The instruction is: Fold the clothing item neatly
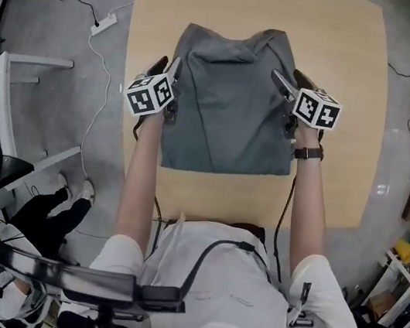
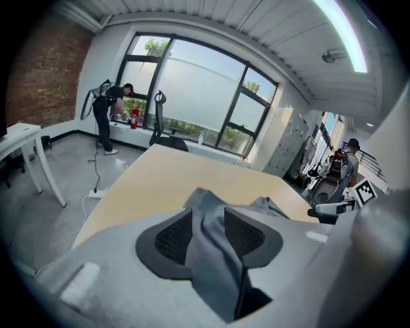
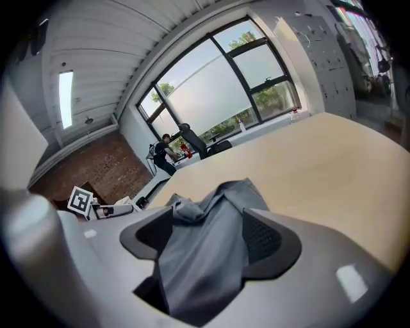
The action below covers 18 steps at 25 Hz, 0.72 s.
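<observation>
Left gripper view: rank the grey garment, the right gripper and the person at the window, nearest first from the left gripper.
1. Grey garment, between the jaws.
2. Right gripper, at right.
3. Person at the window, far left.

The garment (image 1: 226, 112) lies centred on the table (image 1: 356, 84). The left gripper (image 1: 170, 75) sits at its nine o'clock edge, the right gripper (image 1: 282, 85) at three.
</observation>
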Tool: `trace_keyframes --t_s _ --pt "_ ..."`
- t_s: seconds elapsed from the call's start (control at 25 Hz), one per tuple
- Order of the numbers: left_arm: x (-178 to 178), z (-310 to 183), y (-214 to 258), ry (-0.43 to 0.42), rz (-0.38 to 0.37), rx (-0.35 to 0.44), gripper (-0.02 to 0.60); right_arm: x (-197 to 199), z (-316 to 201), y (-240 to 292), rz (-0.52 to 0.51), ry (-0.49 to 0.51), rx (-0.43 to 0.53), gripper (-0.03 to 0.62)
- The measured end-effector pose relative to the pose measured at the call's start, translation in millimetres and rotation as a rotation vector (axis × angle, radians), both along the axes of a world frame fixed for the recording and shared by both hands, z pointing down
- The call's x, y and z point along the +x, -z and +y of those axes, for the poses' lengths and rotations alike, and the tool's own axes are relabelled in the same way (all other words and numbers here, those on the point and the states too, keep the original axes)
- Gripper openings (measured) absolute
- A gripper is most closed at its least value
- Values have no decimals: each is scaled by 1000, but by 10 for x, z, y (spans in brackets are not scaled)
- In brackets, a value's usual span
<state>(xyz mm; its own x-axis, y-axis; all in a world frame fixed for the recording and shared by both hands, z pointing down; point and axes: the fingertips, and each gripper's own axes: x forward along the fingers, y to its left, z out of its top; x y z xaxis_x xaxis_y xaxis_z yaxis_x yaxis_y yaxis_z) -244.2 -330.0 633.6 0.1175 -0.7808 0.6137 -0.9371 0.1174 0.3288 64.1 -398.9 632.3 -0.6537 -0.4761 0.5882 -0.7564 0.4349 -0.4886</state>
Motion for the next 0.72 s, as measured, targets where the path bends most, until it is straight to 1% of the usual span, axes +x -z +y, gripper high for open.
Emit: trace_keyframes --t_s 0.08,0.24,0.36,0.44,0.56,0.64,0.72 --pt "-18 416 -119 0 6 -43 166 188 315 -73 16 13 1 324" --pt "86 1363 -239 -57 -5 -147 166 616 1016 -117 82 28 0 293" --pt "224 2098 -263 -94 34 -232 166 910 1554 -120 147 33 -14 273" --pt "344 2518 -325 -107 67 -280 166 1117 1914 -225 188 23 -52 267" --pt "555 2891 -475 -139 117 -322 165 1281 2343 -469 190 -7 -124 258" --pt "697 2991 -570 -181 158 -335 166 1273 2527 -628 184 -25 -152 250" --pt "798 3025 -642 -217 169 -338 164 1237 2632 -755 179 -53 -163 228"
